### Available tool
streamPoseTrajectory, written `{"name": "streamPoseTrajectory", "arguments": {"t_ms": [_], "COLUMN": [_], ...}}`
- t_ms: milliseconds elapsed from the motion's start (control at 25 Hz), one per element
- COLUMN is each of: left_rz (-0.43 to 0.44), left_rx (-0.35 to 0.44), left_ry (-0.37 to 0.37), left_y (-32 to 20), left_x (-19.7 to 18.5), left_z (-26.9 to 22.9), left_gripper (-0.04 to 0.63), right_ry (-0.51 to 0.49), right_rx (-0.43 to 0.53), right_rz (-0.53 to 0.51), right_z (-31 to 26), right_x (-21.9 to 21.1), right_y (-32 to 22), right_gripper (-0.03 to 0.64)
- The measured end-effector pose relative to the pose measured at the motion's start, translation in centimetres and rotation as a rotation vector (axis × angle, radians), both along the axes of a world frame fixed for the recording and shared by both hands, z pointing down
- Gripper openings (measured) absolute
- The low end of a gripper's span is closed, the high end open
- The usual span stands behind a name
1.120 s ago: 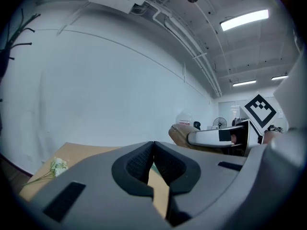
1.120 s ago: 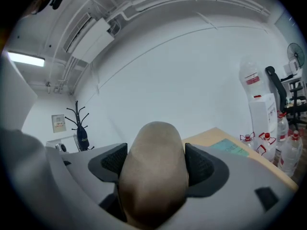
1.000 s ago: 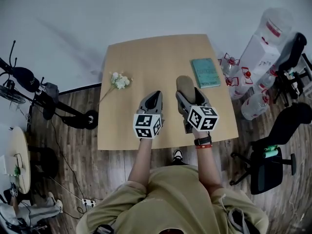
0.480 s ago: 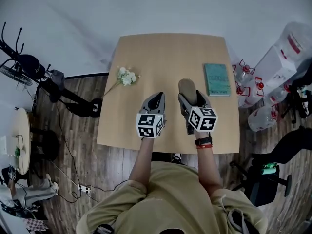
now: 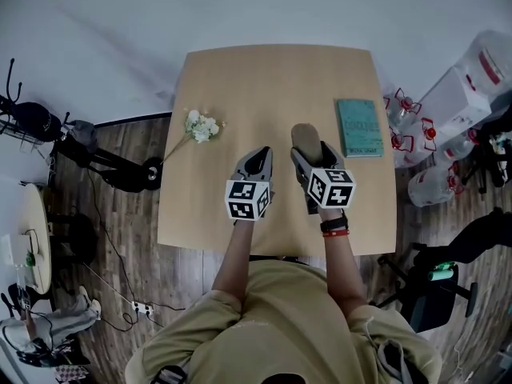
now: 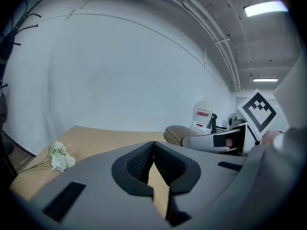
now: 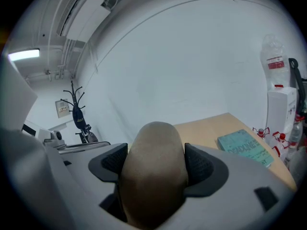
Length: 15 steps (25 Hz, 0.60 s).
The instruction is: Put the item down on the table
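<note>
A brown, rounded oblong item sits clamped between the jaws of my right gripper, its smooth end sticking out forward. In the head view the item pokes out beyond the right gripper over the middle of the wooden table. To its left my left gripper is shut with nothing in it. In the left gripper view the jaws meet, and the item shows to the right.
A teal book lies near the table's right edge, seen also as the book in the right gripper view. A sprig of white flowers lies at the left edge. Water bottles and office chairs stand on the floor to the right.
The head camera has shifted slightly, so the table sits differently in view. Both grippers keep their pose and the right one still grips the brown item.
</note>
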<state>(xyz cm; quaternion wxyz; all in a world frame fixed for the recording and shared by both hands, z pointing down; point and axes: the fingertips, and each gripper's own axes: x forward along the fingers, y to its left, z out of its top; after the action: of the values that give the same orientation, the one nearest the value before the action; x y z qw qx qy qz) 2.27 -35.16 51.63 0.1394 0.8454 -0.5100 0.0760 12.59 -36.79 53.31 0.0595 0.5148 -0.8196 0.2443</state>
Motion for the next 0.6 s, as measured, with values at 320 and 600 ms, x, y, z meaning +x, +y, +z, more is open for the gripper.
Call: {"name": "streamPoseTrajectory", "arguments": {"t_ms": [320,600], "left_rz": [0.011,0.014], "left_rx": [-0.032,-0.064], "left_ry": [0.002,0.001], "left_y": [-3.7,-5.8], "left_x": [-1.9,-2.9], "left_z": [1.5,3.1], "left_gripper": [0.023,0.023], "right_ry": [0.038,0.075], "right_rx": [-0.043,-0.095], "right_rz": [0.000,-0.023], "right_z": [3.0,6.4], "right_x": [-2.1,-3.6], "right_y": [-5.3,-8.7], "right_gripper": [0.383,0.383]}}
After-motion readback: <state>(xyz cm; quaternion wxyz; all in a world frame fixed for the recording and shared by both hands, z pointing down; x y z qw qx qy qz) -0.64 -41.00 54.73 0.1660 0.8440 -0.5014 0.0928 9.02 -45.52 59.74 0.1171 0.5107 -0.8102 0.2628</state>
